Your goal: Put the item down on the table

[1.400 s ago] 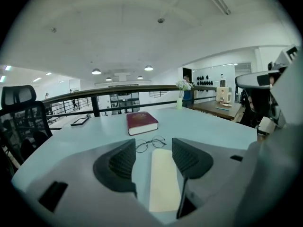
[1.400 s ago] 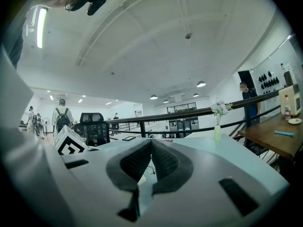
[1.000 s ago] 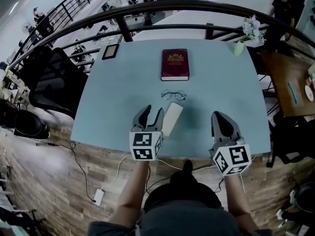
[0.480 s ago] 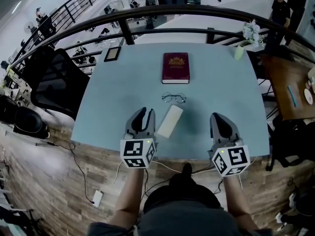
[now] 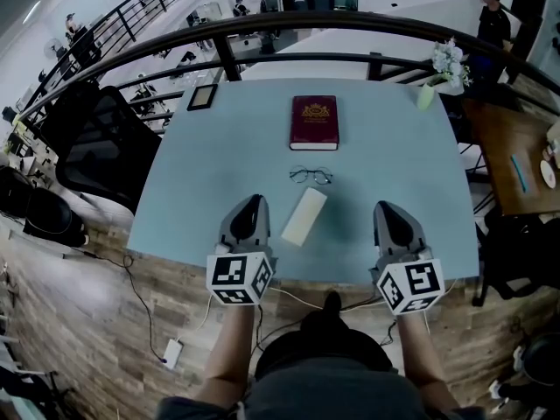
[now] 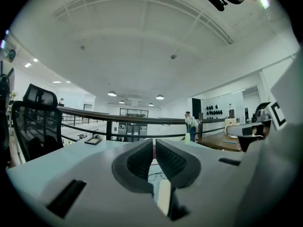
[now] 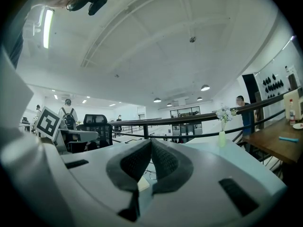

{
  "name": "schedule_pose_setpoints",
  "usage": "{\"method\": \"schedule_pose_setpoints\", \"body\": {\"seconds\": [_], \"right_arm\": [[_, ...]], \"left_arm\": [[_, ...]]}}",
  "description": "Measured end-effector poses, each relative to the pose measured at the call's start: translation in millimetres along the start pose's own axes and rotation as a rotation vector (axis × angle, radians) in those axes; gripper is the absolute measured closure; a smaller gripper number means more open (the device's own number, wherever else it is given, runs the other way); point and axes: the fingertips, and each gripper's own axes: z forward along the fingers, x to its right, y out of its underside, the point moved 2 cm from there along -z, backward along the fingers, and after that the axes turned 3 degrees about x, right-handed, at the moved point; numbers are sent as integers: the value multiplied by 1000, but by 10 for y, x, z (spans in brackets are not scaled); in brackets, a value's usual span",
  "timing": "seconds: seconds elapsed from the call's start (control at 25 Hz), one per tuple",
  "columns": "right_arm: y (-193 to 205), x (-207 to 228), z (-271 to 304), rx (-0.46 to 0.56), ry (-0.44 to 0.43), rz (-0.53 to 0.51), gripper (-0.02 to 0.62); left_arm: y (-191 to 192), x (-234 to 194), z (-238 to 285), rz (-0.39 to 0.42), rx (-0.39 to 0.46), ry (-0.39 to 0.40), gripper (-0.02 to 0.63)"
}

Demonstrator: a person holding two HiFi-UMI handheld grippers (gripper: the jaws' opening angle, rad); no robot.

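Jaws just closed empty (left gripper (image 5: pixel 248 201)); case (image 5: pixel 304 216) points away, slightly rightward.

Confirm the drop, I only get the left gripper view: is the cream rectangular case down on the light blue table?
Observer: Yes. Head view: the cream rectangular case lies flat on the light blue table, to the right of the left gripper with a gap between them. Its jaws have just closed on nothing.
Operator: Other hand?
Observer: The right gripper is shut and empty, on the case's other side, not touching it.
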Motion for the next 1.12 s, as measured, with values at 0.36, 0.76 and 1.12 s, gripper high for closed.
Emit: {"method": "schedule_pose_setpoints", "body": {"seconds": [0.36, 0.76, 1.12], "right_arm": [[-5, -36, 5, 4, 5, -17, 592], [-14, -60, 8, 2, 5, -31, 592], [-25, -57, 41, 2, 4, -35, 592]], "left_arm": [[-37, -14, -50, -8, 17, 10, 597], [-48, -35, -47, -54, 26, 25, 597], [-35, -17, -12, -24, 21, 34, 597]]}}
